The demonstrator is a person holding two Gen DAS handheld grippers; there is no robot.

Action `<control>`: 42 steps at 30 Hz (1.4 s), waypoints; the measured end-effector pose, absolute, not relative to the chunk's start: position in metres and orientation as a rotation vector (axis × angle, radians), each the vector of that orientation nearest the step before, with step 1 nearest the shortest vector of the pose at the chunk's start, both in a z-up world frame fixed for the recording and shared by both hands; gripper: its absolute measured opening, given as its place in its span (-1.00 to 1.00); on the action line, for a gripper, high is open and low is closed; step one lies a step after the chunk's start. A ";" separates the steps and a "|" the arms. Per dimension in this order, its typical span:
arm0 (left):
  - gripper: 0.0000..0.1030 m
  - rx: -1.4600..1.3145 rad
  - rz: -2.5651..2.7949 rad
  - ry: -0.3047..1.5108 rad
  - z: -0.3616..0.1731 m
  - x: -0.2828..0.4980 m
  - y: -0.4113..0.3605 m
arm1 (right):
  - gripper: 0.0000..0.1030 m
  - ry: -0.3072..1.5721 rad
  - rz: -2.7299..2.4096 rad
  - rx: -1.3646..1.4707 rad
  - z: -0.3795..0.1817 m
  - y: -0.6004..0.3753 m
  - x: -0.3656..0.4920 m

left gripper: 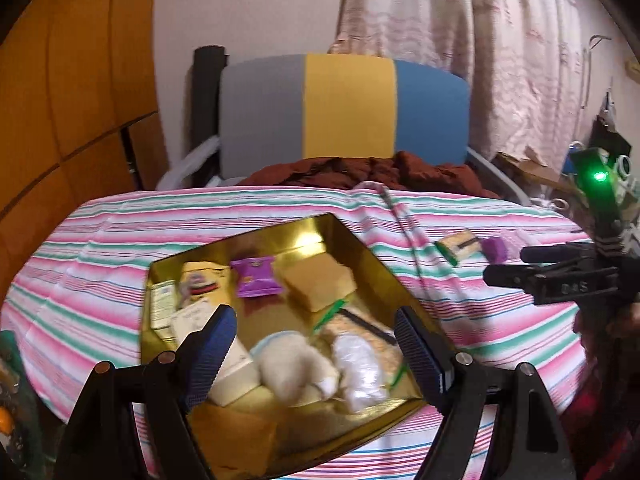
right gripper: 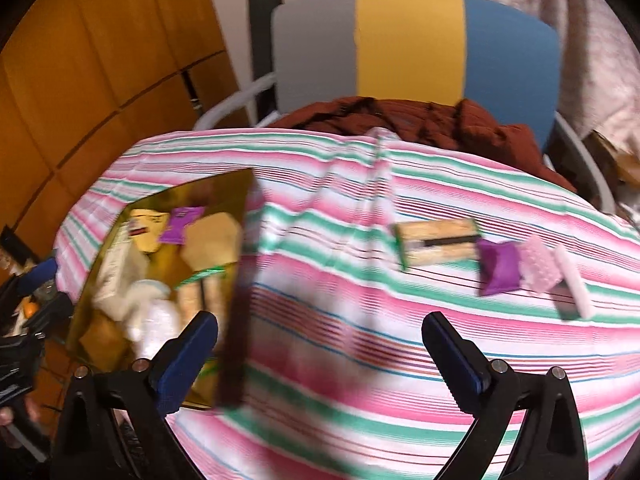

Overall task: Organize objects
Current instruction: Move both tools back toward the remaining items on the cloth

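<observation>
An open gold tin box (left gripper: 352, 236) lies on the striped cloth and holds several snacks: a purple packet (left gripper: 256, 278), a tan cake block (left gripper: 320, 280), white wrapped pieces (left gripper: 360, 364). My left gripper (left gripper: 320, 346) hovers open above the box's near half with nothing between its fingers. My right gripper (right gripper: 320, 340) is open and empty above the bare cloth, just right of the box (right gripper: 200, 184). Beyond it on the cloth lie a cracker pack (right gripper: 438, 244), a purple packet (right gripper: 500, 266), a pink bubbly piece (right gripper: 538, 266) and a white strip (right gripper: 572, 288). The right gripper (left gripper: 506, 266) also shows at the edge of the left wrist view.
The pink, green and white striped cloth (right gripper: 360, 400) covers a rounded table. Behind it stands a chair with a grey, yellow and blue back (left gripper: 344, 108), with a red-brown jacket (left gripper: 360, 172) on its seat. Wooden panels (left gripper: 60, 100) rise to the left and a curtain (left gripper: 480, 40) hangs behind.
</observation>
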State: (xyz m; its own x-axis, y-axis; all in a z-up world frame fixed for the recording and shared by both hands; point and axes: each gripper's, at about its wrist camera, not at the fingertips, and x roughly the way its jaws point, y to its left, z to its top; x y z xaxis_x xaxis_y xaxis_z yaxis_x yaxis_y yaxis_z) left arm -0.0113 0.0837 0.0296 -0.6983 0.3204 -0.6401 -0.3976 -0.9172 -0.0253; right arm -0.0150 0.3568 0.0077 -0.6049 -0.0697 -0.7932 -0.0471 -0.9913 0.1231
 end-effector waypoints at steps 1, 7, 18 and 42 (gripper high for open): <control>0.60 -0.944 2.565 0.160 0.029 -0.011 0.086 | 0.99 -0.210 -2.814 1.404 0.006 0.368 -0.015; 0.58 -0.962 2.494 0.169 0.023 -0.013 0.103 | 0.99 -0.275 -2.956 1.464 0.003 0.440 -0.016; 0.57 -0.967 2.386 0.276 0.021 -0.021 0.154 | 0.99 -0.906 -3.097 1.595 -0.037 0.574 0.007; 0.58 -1.091 2.063 0.647 -0.033 -0.112 0.349 | 0.99 -0.990 -3.021 1.565 -0.036 0.570 0.010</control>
